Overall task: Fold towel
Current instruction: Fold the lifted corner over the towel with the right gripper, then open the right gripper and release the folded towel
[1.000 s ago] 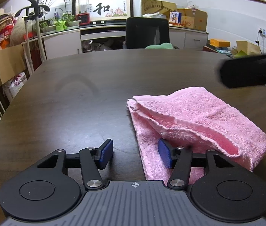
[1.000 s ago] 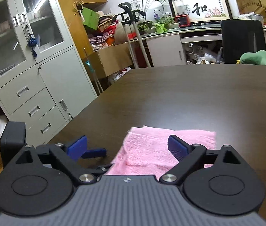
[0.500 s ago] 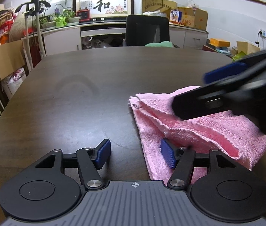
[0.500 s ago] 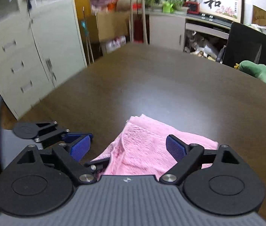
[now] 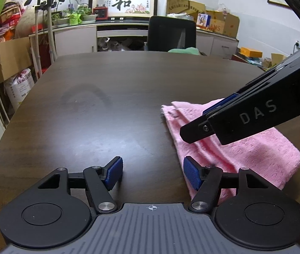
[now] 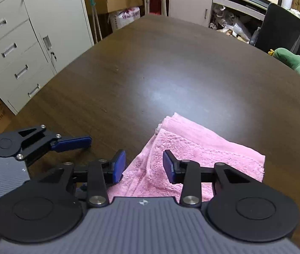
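1. While the left wrist view looks along the dark wooden table (image 5: 111, 114), the pink towel (image 5: 253, 148) lies folded at about four o'clock, its fluffy terry layers stacked and their edges meeting in a corner that points toward eleven o'clock. The left gripper (image 5: 152, 175) sits low with its jaws spread wide and empty; its right blue pad (image 5: 191, 175) rests at the towel's near edge. The right gripper (image 5: 230, 114) reaches in from three o'clock above the towel. A black chair (image 5: 171, 33) stands at twelve o'clock.

2. Where the right wrist view looks down, the towel (image 6: 205, 148) lies at six o'clock, a neat layered rectangle with a stitched hem. The right gripper (image 6: 144, 166) hangs over it, jaws parted, gripping nothing. The left gripper (image 6: 71, 142) shows at nine o'clock, beside the towel.
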